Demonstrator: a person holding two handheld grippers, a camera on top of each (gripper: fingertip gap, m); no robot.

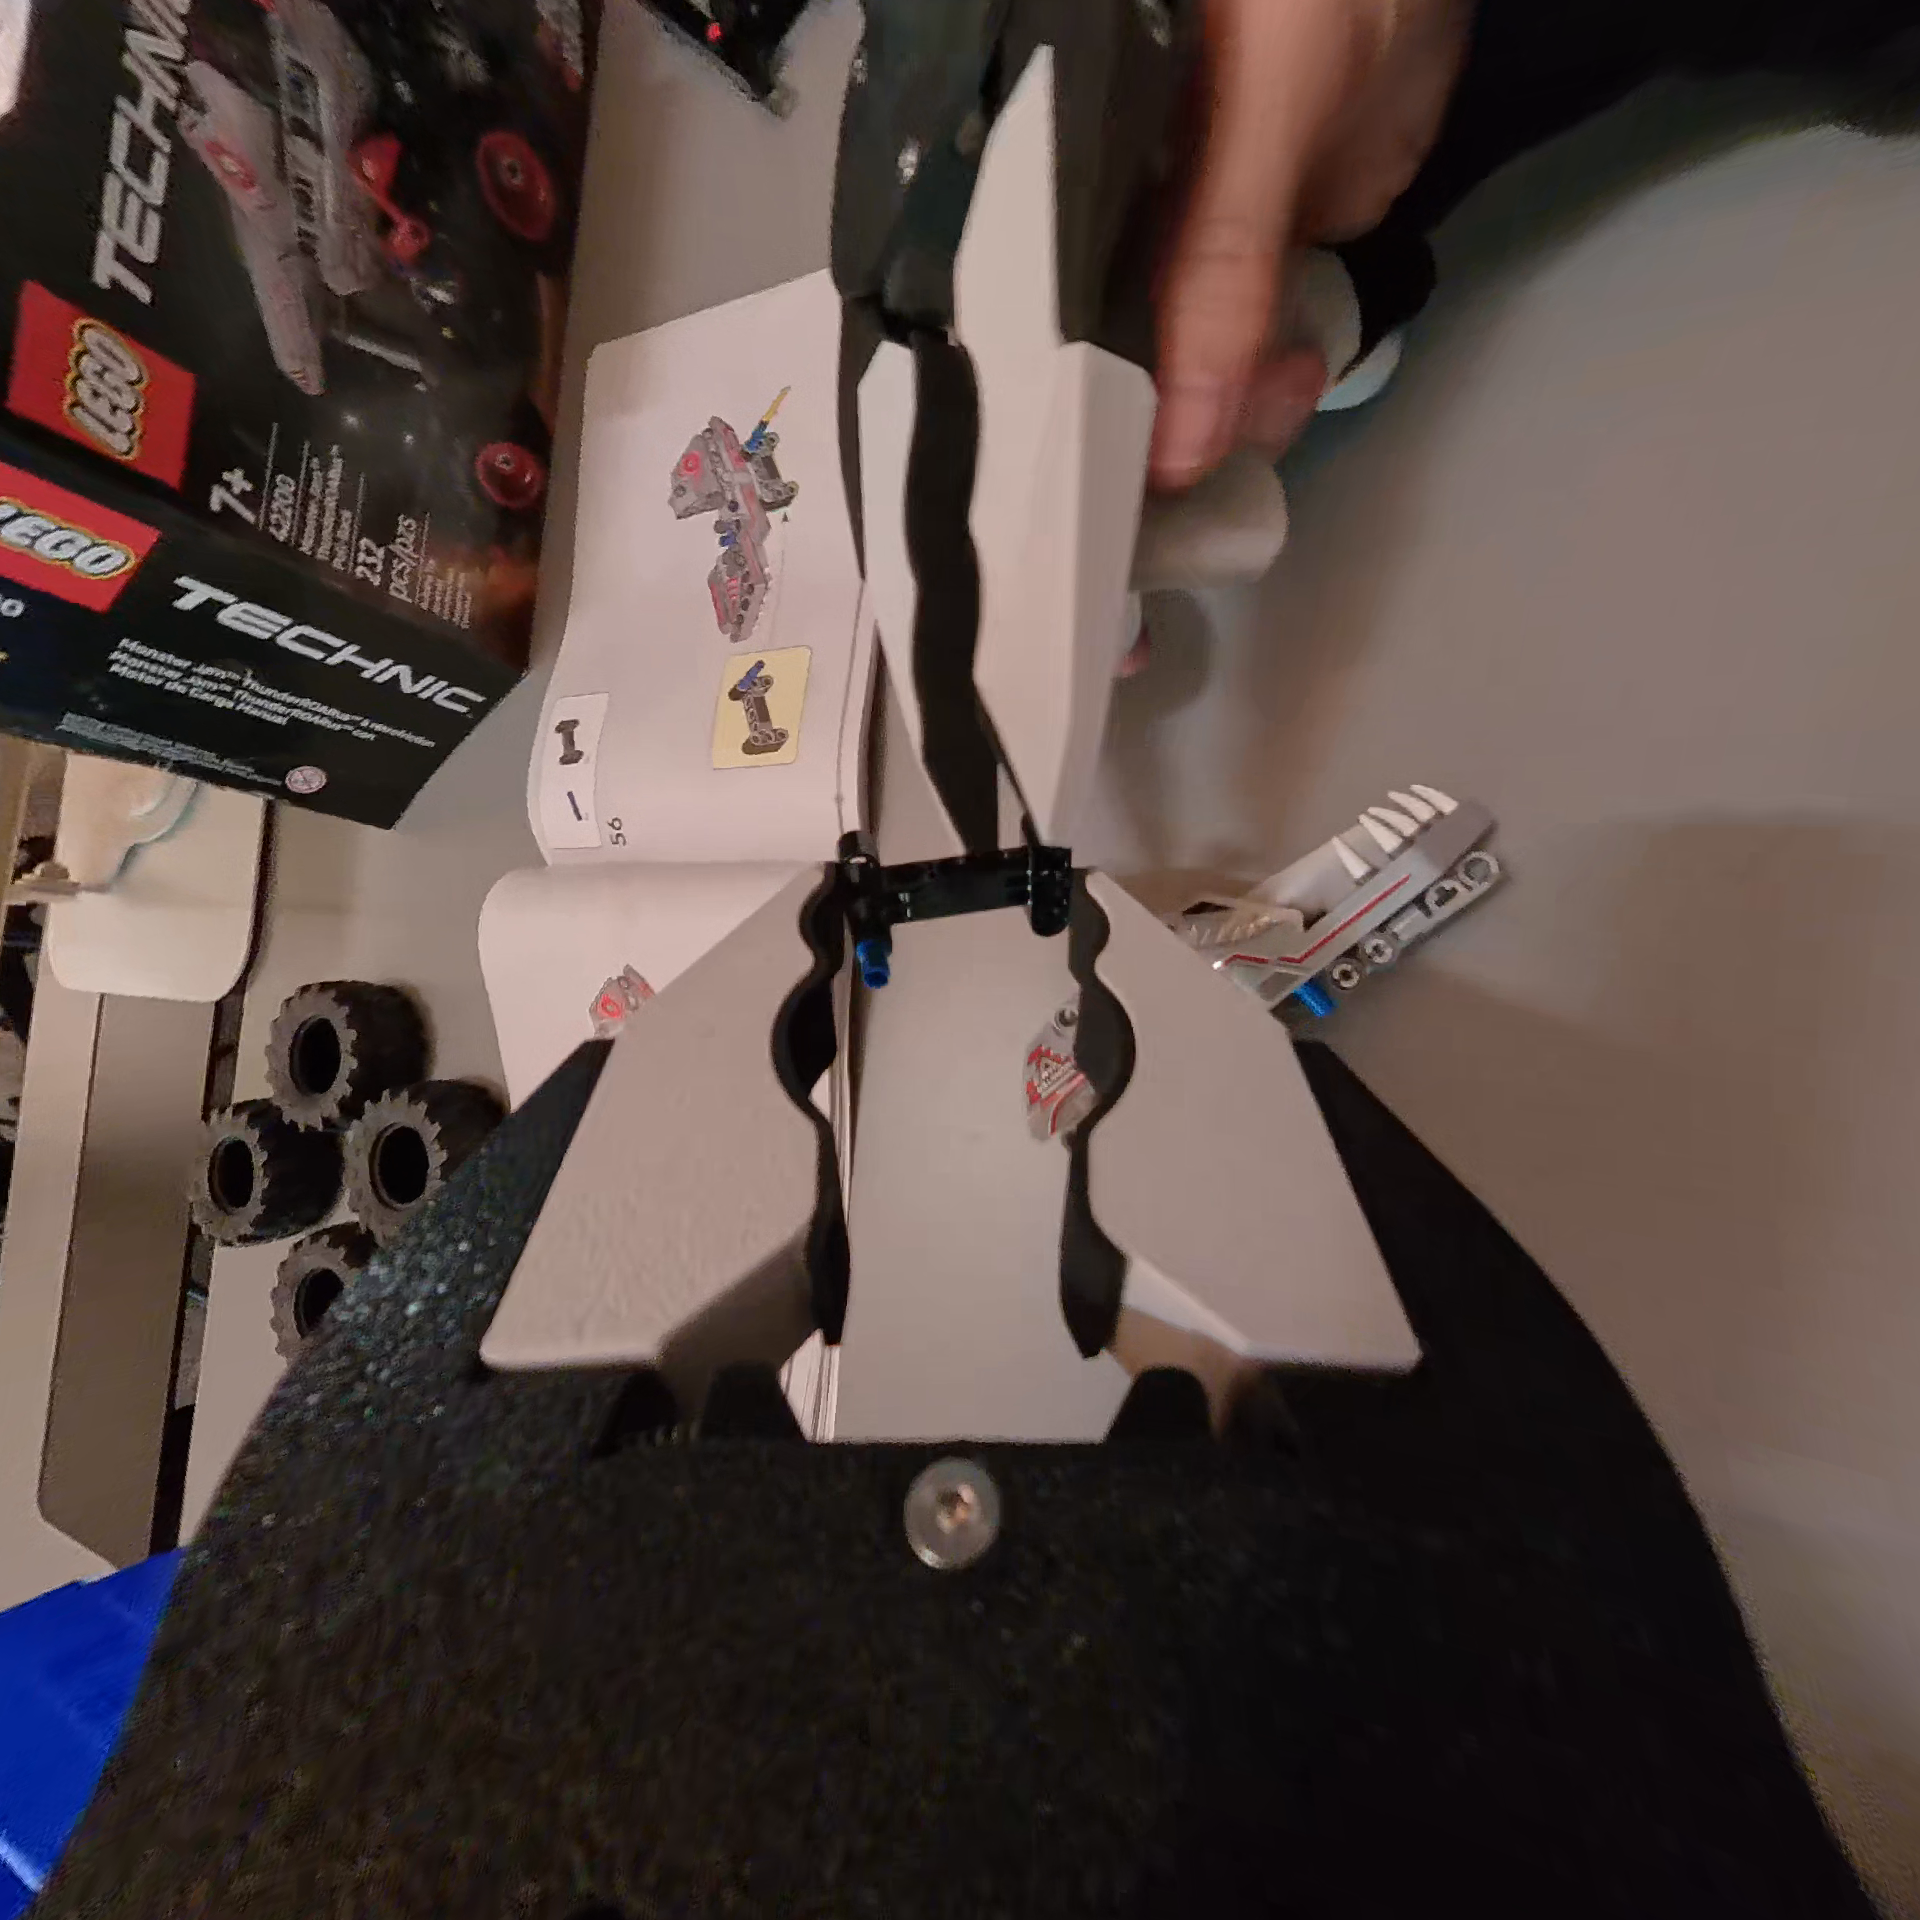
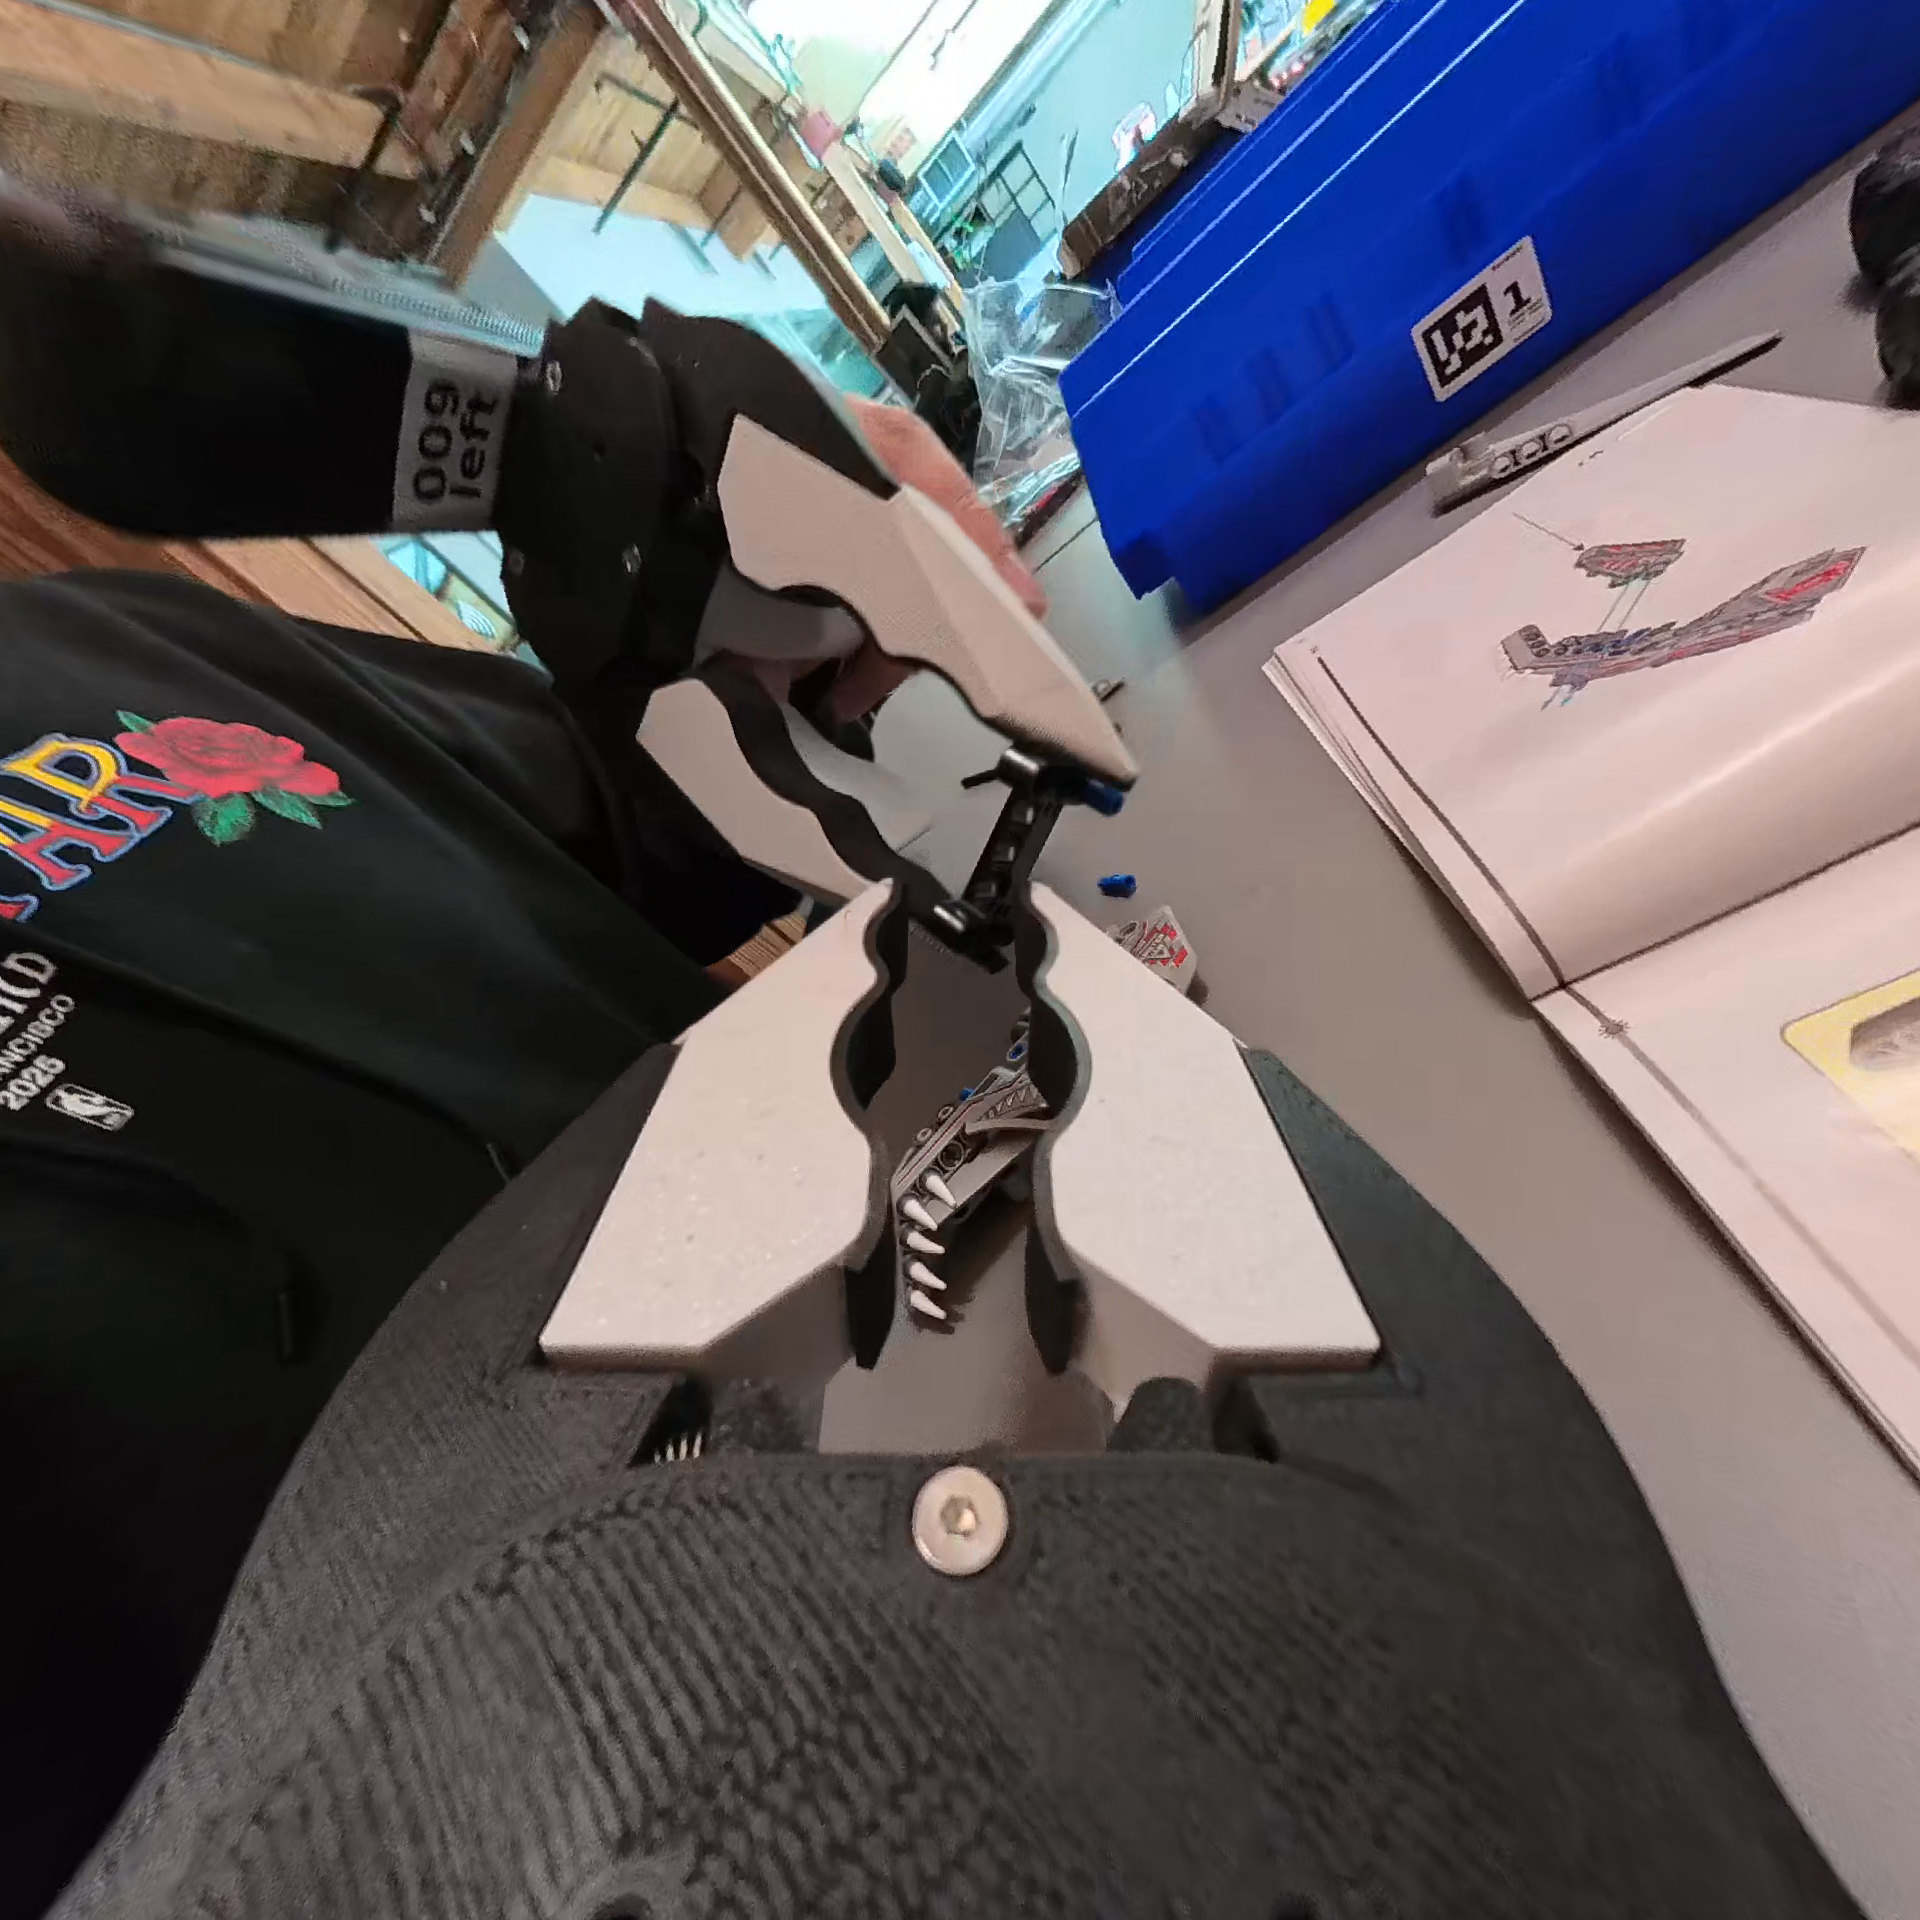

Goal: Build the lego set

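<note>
A black beam (image 1: 945, 885) with a blue pin (image 1: 876, 954) at one end is held in the air by both grippers. My left gripper (image 1: 956, 894) is shut on it, the fingertips pressing on its two ends. My right gripper (image 2: 966, 914) is shut on its lower end (image 2: 992, 868). In the left wrist view the right gripper (image 1: 1003, 831) comes in from above. In the right wrist view the left gripper (image 2: 1023, 821) comes in from the upper left. A grey bodywork piece with white teeth (image 1: 1371, 894) lies on the table and also shows in the right wrist view (image 2: 961, 1158).
The open instruction booklet (image 1: 707, 582) (image 2: 1610, 727) lies on the grey table. The set's box (image 1: 239, 416) and several black tyres (image 1: 322, 1122) are to the left. A small stickered panel (image 1: 1055, 1081), a loose blue pin (image 2: 1117, 885) and a blue bin (image 2: 1403, 312) are nearby. A person's torso is close. Both grippers' tips are close together, under 4 cm apart.
</note>
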